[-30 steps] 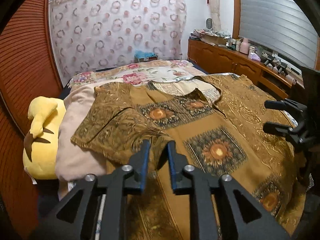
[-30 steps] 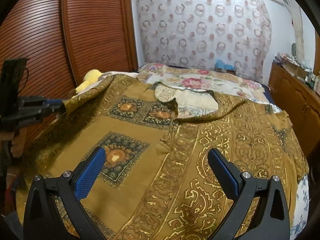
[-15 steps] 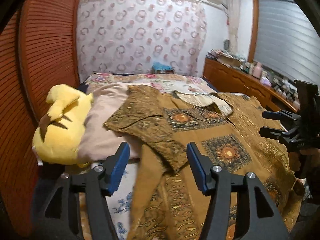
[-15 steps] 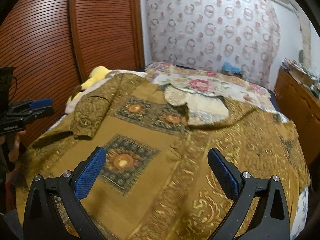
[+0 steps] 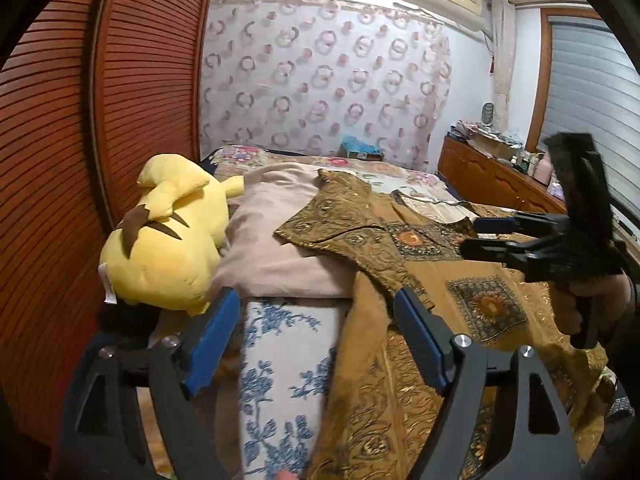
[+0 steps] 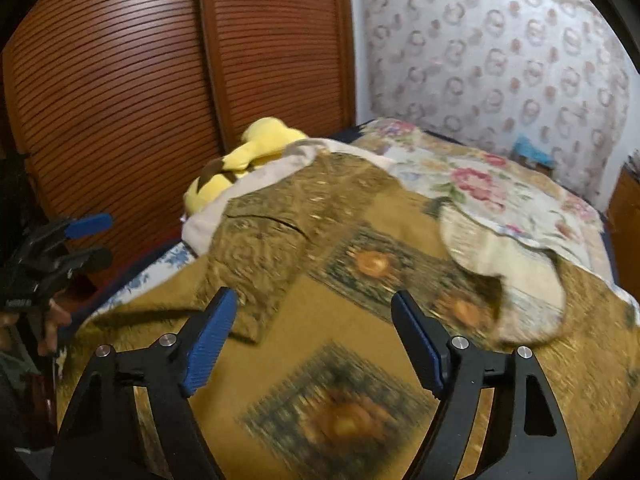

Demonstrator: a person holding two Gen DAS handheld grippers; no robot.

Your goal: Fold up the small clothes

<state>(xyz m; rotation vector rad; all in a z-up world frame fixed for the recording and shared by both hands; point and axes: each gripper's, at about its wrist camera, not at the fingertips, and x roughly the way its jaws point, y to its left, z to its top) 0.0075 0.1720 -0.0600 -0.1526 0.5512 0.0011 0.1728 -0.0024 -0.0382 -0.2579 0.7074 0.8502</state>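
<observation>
A brown-and-gold patterned shirt [image 5: 432, 276] [image 6: 320, 336] lies spread over the bed, its sleeve [image 5: 344, 232] [image 6: 260, 248] folded inward onto the front. My left gripper [image 5: 316, 304] [image 6: 105, 239] hovers at the bed's near-left edge. Its jaws are opening, with only the sheet and the shirt's edge below them, nothing pinched. My right gripper [image 6: 314, 300] [image 5: 474, 235] hangs above the shirt's front panel, its jaws closing but still wide and touching no cloth. A hand grips its handle at the right of the left wrist view.
A yellow plush toy [image 5: 168, 240] [image 6: 240, 160] and a beige pillow [image 5: 276, 252] lie at the bed's left side by the slatted wooden doors [image 5: 60, 160]. A blue-flowered sheet [image 5: 280, 352] shows beside the shirt. A cluttered wooden dresser [image 5: 492, 176] lines the right wall.
My left gripper let go of the sleeve, opened and drew back left; the sleeve now rests folded on the shirt. My right gripper swept left across the shirt and its jaws narrowed a little.
</observation>
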